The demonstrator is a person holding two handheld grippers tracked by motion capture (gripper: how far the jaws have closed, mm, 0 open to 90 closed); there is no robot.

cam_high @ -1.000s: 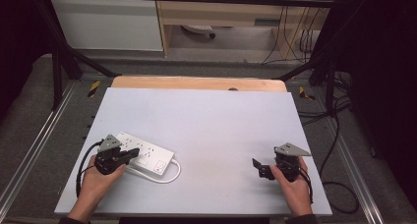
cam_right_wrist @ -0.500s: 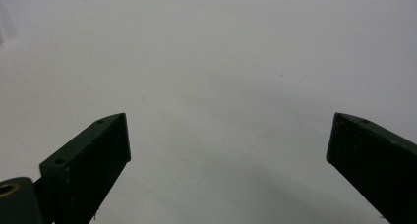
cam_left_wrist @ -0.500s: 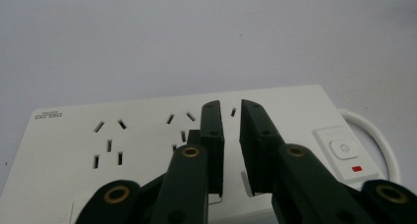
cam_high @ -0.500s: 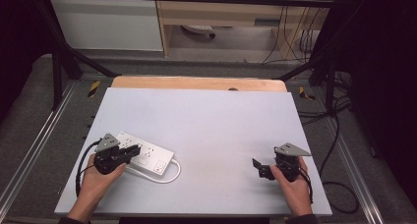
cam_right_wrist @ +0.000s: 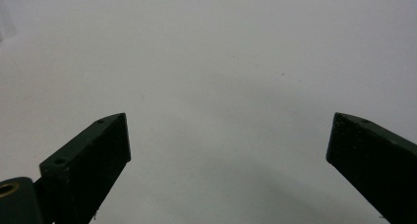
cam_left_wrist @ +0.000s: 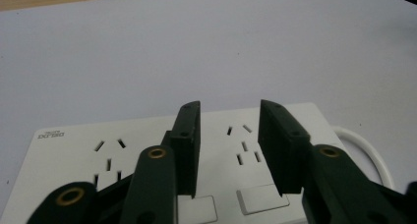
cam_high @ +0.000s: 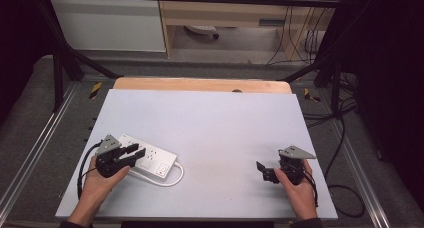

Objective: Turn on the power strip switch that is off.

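At the table's near left, the left gripper (cam_high: 131, 153) hovered over the flat white plastic power strip (cam_high: 155, 162), its jaws just opening to a narrow gap with nothing pinched between them. The strip looked released, with any plugging still undone. Its white cord (cam_high: 176, 177) looped alongside. The grey tabletop (cam_high: 215, 123) offered no obstruction. Well apart, the right gripper (cam_high: 265, 172) gaped wide, holding nothing.

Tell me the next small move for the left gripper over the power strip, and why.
Probably lift the left gripper slightly clear of the white power strip. Its jaws have just been opening and nothing is between them; they hover over the strip's sockets and switches, with the strip lying flat on the table. The right gripper rests open, well apart.
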